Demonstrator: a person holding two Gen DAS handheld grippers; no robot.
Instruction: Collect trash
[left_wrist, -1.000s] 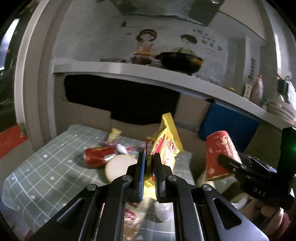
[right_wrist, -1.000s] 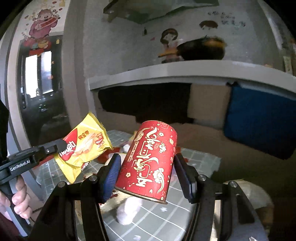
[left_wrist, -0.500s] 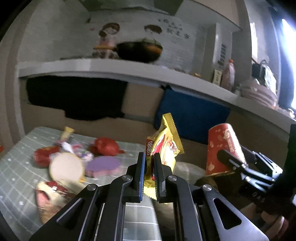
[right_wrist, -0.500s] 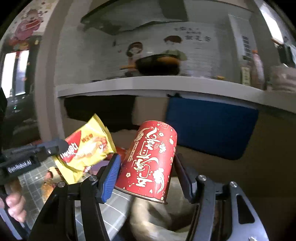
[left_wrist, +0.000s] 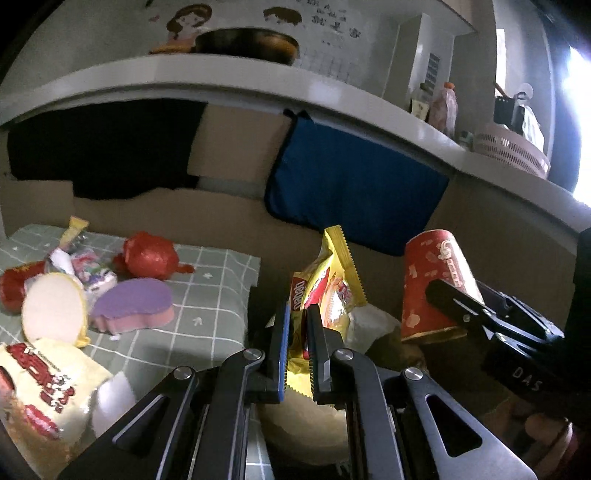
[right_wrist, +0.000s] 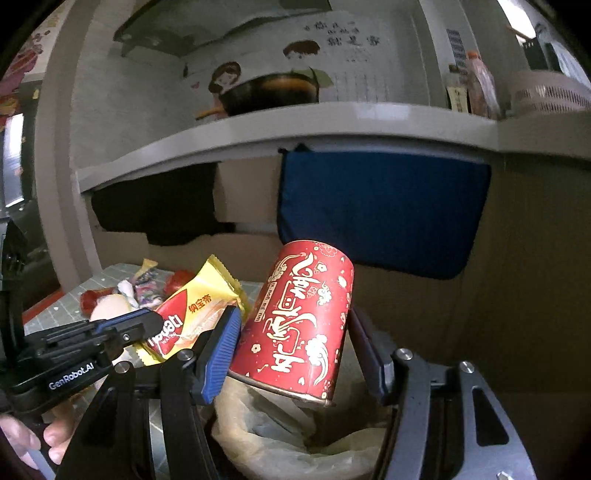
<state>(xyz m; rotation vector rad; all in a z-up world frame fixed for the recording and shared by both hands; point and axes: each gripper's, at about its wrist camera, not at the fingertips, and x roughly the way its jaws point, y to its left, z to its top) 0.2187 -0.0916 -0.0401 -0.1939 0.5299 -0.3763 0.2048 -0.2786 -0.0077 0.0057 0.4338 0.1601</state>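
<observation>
Fingers of the left gripper (left_wrist: 298, 345) pinch a yellow snack wrapper (left_wrist: 330, 291) upright, while the right gripper (right_wrist: 295, 350) clamps a red paper cup (right_wrist: 301, 325) tilted, both above a plastic-lined bin (right_wrist: 280, 435); leftover litter crowds the checked tabletop (left_wrist: 207, 295) at nine o'clock.

wrapper (left_wrist: 327, 295) and cup (right_wrist: 299, 321) carried over bag (right_wrist: 258, 417).

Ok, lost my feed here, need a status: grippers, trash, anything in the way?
Left gripper shut on wrapper. Right gripper shut on cup. Both over lined bin, nothing blocking. More trash on table.
</observation>
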